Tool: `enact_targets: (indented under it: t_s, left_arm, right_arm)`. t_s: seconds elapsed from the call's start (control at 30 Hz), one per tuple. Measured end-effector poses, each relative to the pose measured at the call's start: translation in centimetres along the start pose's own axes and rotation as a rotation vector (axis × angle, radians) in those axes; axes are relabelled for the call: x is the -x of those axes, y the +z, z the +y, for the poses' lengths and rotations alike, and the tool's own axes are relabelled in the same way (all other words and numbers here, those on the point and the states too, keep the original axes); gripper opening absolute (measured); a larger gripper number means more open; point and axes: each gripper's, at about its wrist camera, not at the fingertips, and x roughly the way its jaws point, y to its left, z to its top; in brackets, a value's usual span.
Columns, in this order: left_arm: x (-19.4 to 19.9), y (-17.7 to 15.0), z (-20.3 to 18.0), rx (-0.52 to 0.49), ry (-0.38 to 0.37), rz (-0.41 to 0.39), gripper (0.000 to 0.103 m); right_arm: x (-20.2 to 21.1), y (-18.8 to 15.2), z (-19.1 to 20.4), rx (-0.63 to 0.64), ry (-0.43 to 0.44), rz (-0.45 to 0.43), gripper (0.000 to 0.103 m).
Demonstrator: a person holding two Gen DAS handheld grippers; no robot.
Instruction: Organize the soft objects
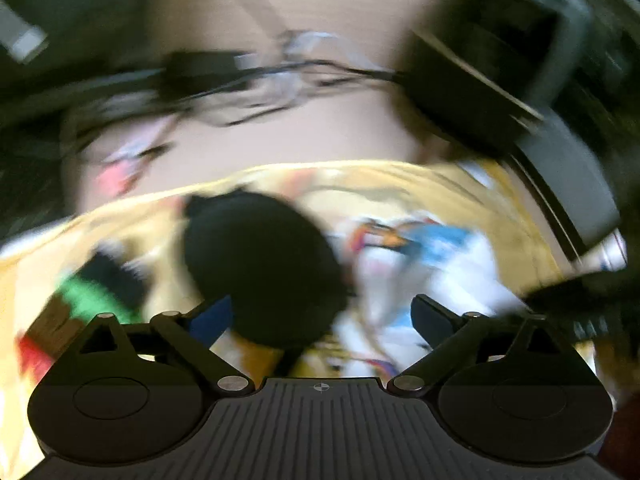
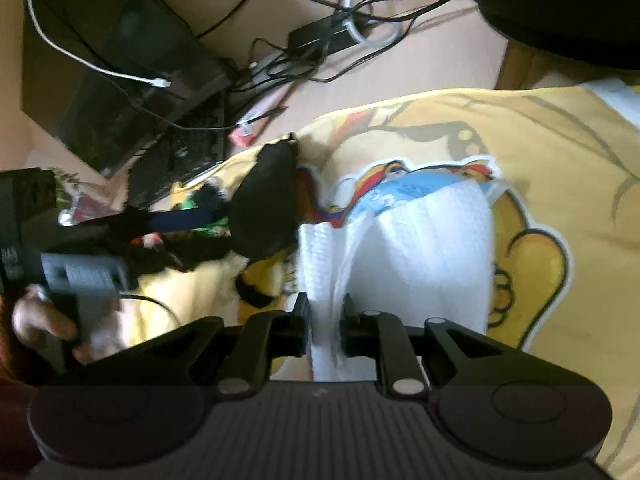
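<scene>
My right gripper has its jaws pinched nearly together on a fold of the white knitted cloth, which lies on the yellow cartoon-print blanket. My left gripper has its jaws spread wide with nothing between them, hovering just over a black soft object beside the white cloth; the left wrist view is badly smeared, so I cannot tell whether a finger touches it. From the right wrist view the left gripper reaches in beside that black soft object, a person's hand on its handle. I judge the step is gathering the white cloth, so I would keep the pinch firm, lift slowly so the knit does not slide out, and steady the left tool before closing it on anything. Beyond the blanket is a tan floor with tangled cables, a black power brick and dark boxes.
</scene>
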Motion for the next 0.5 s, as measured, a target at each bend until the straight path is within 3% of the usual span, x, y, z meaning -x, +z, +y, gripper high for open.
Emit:
enact_targets:
  t_s: [0.1, 0.17, 0.2, 0.23, 0.33, 0.4, 0.5]
  left_arm:
    - [-0.8, 0.7, 2.2, 0.088, 0.051, 0.012, 0.100]
    - [-1.7, 1.2, 2.7, 0.117, 0.065, 0.021, 0.100]
    - [-2.2, 1.5, 2.7, 0.126, 0.065, 0.029, 0.100]
    - [-2.8, 1.7, 2.6, 0.132, 0.062, 0.036, 0.100]
    - [-4.8, 2.3, 2.0, 0.134, 0.084, 0.075, 0.100]
    - [-5.9, 2.7, 1.8, 0.125, 0.106, 0.100, 0.100]
    - [-6.0, 2.8, 1.4, 0.091, 0.099, 0.120, 0.100]
  right_arm:
    - [0.7, 0.3, 0.4, 0.053, -0.126, -0.078, 0.019]
    - [1.3, 0.4, 1.1, 0.132, -0.252, -0.126, 0.033]
    - [1.6, 0.4, 1.2, 0.157, -0.290, -0.145, 0.047]
    - [1.8, 0.4, 1.4, 0.179, -0.324, -0.161, 0.053]
    - [2.3, 0.3, 1.1, 0.193, -0.385, -0.180, 0.054]
    - [2.5, 0.5, 0.9, 0.165, -0.386, -0.192, 0.054]
    - [2.3, 1.6, 2.4, 0.184, -0.277, -0.201, 0.058]
